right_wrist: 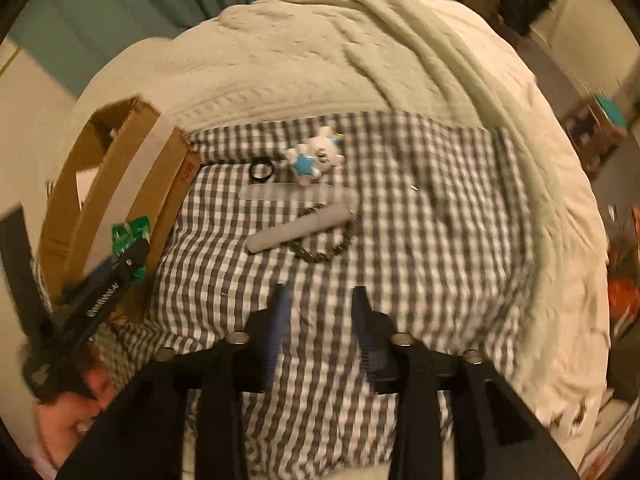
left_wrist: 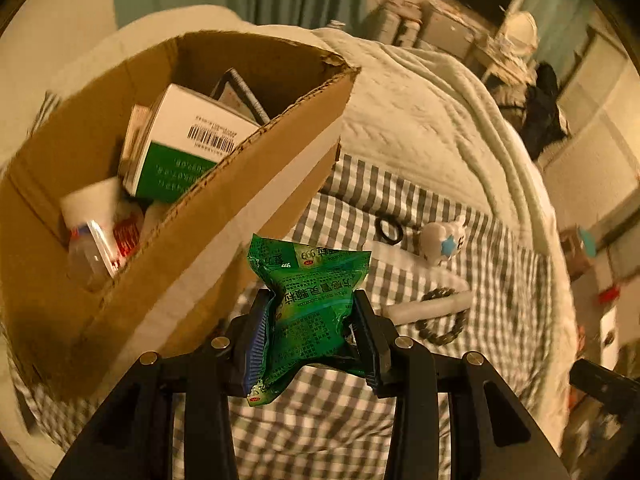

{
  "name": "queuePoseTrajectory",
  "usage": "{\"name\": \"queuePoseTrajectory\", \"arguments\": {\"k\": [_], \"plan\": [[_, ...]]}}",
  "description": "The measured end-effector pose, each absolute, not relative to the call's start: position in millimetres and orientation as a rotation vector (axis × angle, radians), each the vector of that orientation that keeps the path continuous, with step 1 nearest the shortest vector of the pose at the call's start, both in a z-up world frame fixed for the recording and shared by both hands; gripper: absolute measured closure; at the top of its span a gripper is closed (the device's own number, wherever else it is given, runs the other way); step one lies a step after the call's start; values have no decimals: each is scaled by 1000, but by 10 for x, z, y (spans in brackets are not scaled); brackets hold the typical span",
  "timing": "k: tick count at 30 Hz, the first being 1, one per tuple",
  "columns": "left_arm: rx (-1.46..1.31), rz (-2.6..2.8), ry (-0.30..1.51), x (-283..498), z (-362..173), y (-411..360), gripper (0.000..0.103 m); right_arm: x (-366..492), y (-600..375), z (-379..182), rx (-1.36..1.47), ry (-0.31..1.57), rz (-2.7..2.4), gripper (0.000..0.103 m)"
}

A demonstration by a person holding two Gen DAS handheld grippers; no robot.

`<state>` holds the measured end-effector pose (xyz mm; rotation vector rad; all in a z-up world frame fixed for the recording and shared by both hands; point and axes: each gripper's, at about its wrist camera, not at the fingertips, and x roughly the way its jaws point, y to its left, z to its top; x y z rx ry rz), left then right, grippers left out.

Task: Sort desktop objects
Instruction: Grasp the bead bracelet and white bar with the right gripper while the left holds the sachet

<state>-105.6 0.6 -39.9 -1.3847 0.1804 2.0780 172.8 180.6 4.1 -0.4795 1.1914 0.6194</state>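
- Between your left gripper [left_wrist: 310, 332] fingers, a green sachet [left_wrist: 308, 300] is clamped crumpled, its long axis pointing forward and up past the fingertips, held above the checked cloth [left_wrist: 340, 420].
- Just left of it, the cardboard box [left_wrist: 224, 216] presents its near wall and raw top edge; inside lie a white-and-green carton [left_wrist: 188, 148] and a clear bottle [left_wrist: 90, 256].
- Your right gripper [right_wrist: 320, 300] hangs with its jaws spread wide on nothing, bare cloth beneath.
- Farther ahead lie a grey tube [right_wrist: 298, 228] across a bead bracelet [right_wrist: 328, 246], a black ring [right_wrist: 262, 170] and a white star toy [right_wrist: 316, 156], then the cream blanket [right_wrist: 320, 52].
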Motion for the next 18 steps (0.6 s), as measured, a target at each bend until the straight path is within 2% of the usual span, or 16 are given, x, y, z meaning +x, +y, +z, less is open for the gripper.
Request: {"name": "queuePoseTrajectory", "arguments": {"k": [3,6,11,14,18], "plan": [[-1410,2124,151,-986,-451,26,62,1826,1858,224,-457,1171,599,54],[-1447,2156,142,-909,-569,61,62,2015,1939,141,-336,1141,573,53],[-1480,2184,185,-944,-759,117,62,2220,2048,-581,-213,1303,532,53],[-1484,2200,190,-1020,-867,191,62,2286,2162,-944,-248,1393,499,53],[-1464,2193,202,-1053,-992,329,62,2457,2213,-1189,-220,1440,495,53]]}}
